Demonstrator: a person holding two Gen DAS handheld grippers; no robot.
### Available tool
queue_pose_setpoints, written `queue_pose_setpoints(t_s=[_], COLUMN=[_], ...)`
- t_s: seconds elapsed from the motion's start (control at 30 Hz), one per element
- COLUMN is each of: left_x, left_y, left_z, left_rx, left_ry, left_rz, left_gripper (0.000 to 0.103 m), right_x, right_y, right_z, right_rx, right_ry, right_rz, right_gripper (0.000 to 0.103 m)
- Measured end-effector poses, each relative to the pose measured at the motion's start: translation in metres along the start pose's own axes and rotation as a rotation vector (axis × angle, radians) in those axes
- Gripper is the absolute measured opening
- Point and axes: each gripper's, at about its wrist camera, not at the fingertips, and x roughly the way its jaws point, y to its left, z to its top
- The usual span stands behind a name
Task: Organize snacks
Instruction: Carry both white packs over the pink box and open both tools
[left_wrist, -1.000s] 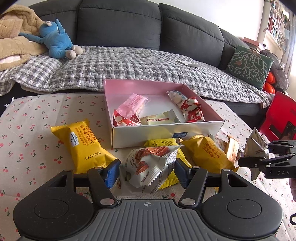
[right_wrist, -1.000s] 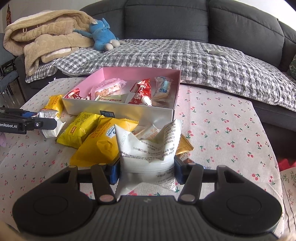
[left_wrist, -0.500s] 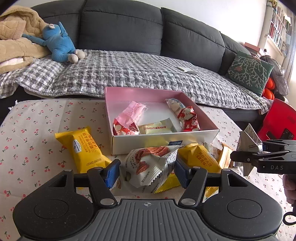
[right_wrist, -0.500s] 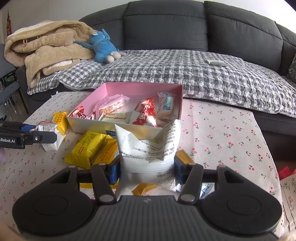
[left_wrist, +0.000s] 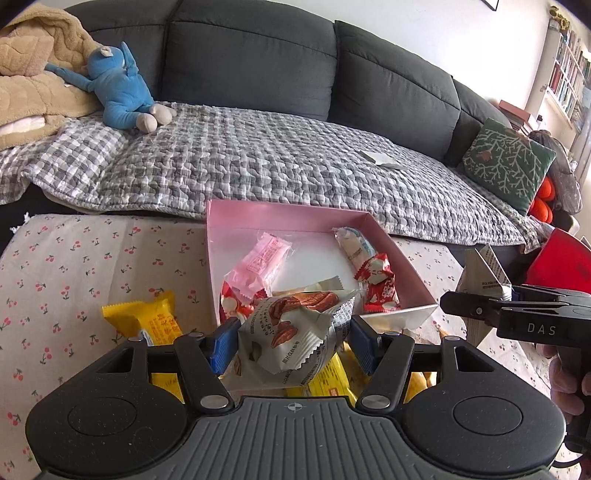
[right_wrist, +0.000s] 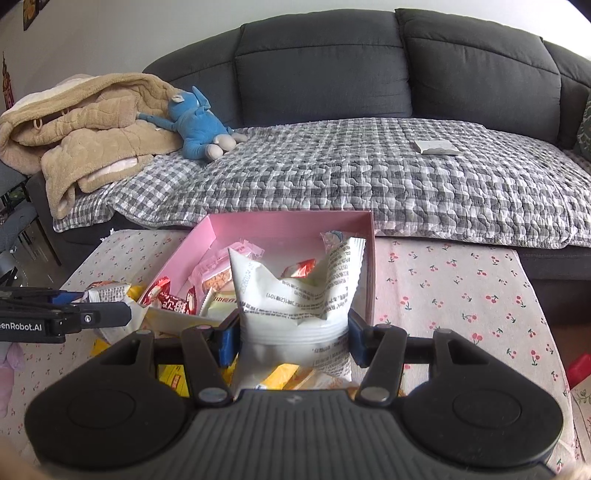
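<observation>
A pink box (left_wrist: 280, 218) (right_wrist: 288, 221) sits on the cherry-print table and holds several snack packets. My left gripper (left_wrist: 290, 343) is shut on a white pecan snack packet (left_wrist: 291, 332), held above the box's near wall. My right gripper (right_wrist: 293, 332) is shut on a white snack packet (right_wrist: 295, 295), held at the box's near right corner. The right gripper with its packet also shows in the left wrist view (left_wrist: 480, 306), and the left gripper shows in the right wrist view (right_wrist: 74, 317). Yellow snack packets (left_wrist: 155, 325) (right_wrist: 173, 376) lie on the table in front of the box.
A grey sofa with a checked blanket (left_wrist: 258, 162) stands behind the table. A blue plush toy (left_wrist: 118, 92) and a beige coat (right_wrist: 81, 122) lie on it. A green cushion (left_wrist: 509, 162) and a red object (left_wrist: 561, 266) are at the right.
Both grippers have risen and moved forward toward the pink box, each still holding its packet. The yellow packets on the table now lie lower, partly hidden under the grippers.
</observation>
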Motion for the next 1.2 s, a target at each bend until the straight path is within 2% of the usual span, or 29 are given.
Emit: queue_pose_setpoints(t_s=[0.13, 0.37, 0.63, 0.93, 1.03, 1.1, 1.2], left_x=[0.022, 0.072, 0.111, 0.128, 0.126, 0.125, 0.120], left_y=[0.001, 0.002, 0.011, 0.020, 0.021, 0.023, 0.025], left_z=[0.024, 0.053, 0.075, 0.082, 0.081, 0.080, 0.078], left_rx=[-0.004, -0.023, 0.052, 0.061, 0.067, 0.066, 0.049], left_ry=[-0.004, 0.022, 0.012, 0.001, -0.015, -0.009, -0.014], left_rz=[-0.002, 0.011, 0.155, 0.183, 0.163, 0.139, 0.144], left_gripper=[0.062, 0.062, 0.062, 0.063, 0.064, 0.070, 0.079], right_x=[0.019, 0.067, 0.107, 0.122, 0.119, 0.114, 0.108], right_y=[-0.003, -0.007, -0.002, 0.009, 0.009, 0.008, 0.007], right_z=[0.014, 0.037, 0.051, 0.052, 0.054, 0.054, 0.055], right_rx=[-0.015, 0.035, 0.052, 0.023, 0.023, 0.026, 0.023], right_ry=[0.003, 0.007, 0.027, 0.043, 0.033, 0.022, 0.015], right_rz=[-0.010, -0.006, 0.005, 0.014, 0.015, 0.010, 0.000], right_gripper=[0.053, 0.053, 0.055, 0.058, 0.069, 0.084, 0.087])
